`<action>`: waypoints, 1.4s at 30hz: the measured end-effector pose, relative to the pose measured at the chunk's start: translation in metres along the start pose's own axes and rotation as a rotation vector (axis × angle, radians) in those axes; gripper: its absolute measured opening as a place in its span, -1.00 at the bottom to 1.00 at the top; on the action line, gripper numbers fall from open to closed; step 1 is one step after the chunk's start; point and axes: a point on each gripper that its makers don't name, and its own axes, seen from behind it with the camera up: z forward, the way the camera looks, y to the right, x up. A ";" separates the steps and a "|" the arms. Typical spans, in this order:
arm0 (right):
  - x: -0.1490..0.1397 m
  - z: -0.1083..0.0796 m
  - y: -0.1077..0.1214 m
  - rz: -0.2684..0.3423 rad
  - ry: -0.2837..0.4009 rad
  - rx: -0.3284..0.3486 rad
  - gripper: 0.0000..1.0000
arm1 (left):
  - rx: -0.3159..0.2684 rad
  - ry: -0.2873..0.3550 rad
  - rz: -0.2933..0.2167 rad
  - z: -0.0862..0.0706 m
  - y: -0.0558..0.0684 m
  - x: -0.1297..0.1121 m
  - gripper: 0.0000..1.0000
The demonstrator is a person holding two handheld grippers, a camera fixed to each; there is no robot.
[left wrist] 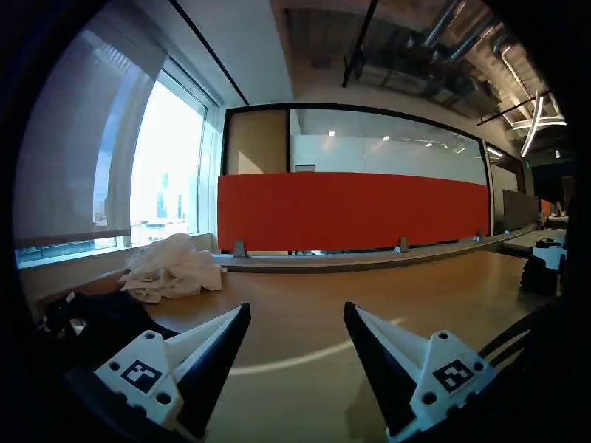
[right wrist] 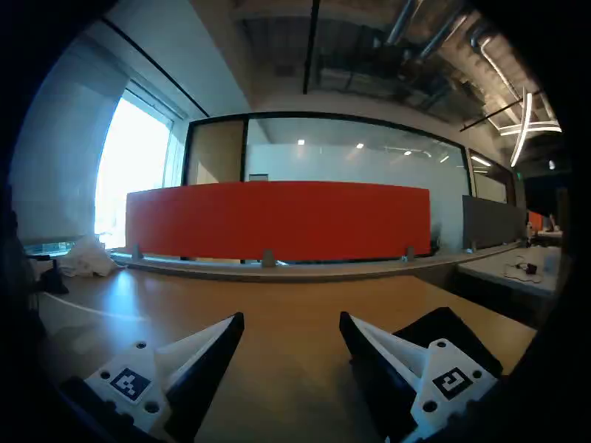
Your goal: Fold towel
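Note:
A crumpled white towel (left wrist: 173, 268) lies in a heap on the wooden desk (left wrist: 318, 310) at the far left, near the window. My left gripper (left wrist: 297, 314) hovers low over the desk, open, with nothing between its fingers; the towel is ahead and to its left. In the right gripper view the same towel (right wrist: 87, 258) is small and far off at the left edge. My right gripper (right wrist: 292, 323) is also open and empty above the desk (right wrist: 281, 310).
A red divider panel (left wrist: 353, 210) runs along the desk's back edge. A black object (left wrist: 89, 325) lies at the near left below the towel. Another black item (left wrist: 541, 272) sits at the right. A dark object (right wrist: 443, 328) lies behind my right finger.

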 end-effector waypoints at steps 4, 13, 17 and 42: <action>0.001 0.000 0.000 0.000 0.000 0.000 1.00 | 0.000 0.000 0.000 0.000 0.000 0.000 0.87; 0.002 0.000 0.000 0.000 -0.001 0.000 1.00 | 0.000 0.000 0.000 0.000 0.000 0.000 0.87; 0.002 -0.001 -0.001 0.000 -0.001 0.000 1.00 | 0.000 0.000 0.000 0.000 0.000 0.000 0.87; 0.002 0.000 -0.001 0.000 -0.001 0.000 1.00 | 0.000 -0.001 0.000 -0.001 -0.001 0.004 0.89</action>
